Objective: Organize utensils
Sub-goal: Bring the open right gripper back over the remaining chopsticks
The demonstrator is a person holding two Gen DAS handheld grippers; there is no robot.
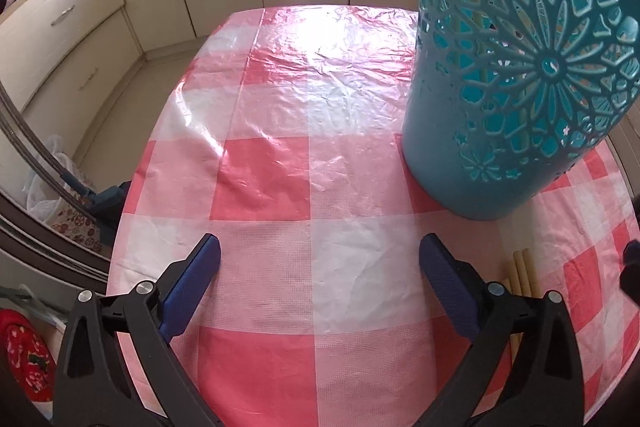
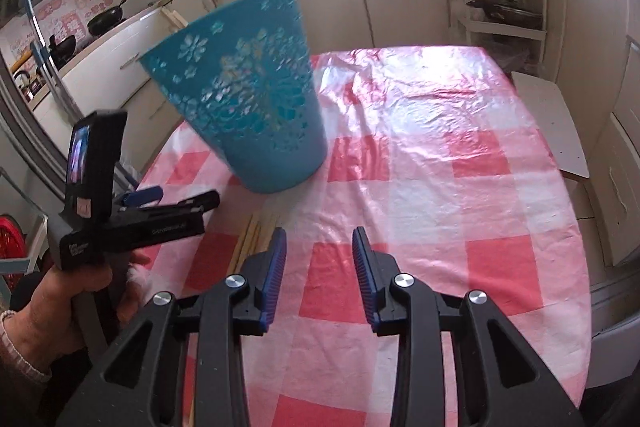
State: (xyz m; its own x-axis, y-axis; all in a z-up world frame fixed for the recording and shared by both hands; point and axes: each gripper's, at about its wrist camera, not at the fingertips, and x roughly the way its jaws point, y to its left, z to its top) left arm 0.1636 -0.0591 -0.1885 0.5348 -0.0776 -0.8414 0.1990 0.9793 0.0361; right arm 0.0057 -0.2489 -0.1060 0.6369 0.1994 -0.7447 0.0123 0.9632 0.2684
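Both jaws apart and empty, the right hand-held gripper (image 2: 319,247) and left hand-held gripper (image 1: 320,259) hover over the checked worktop (image 2: 420,187). Chopsticks (image 2: 252,239) lie just before the teal basket (image 2: 244,99): light, stiff, likely slippery; best pinched mid-length.

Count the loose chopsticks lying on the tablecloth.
About 4 chopsticks, bundled together just left of the right gripper, in front of the blue basket; the jaws hide their lower ends, maybe more.
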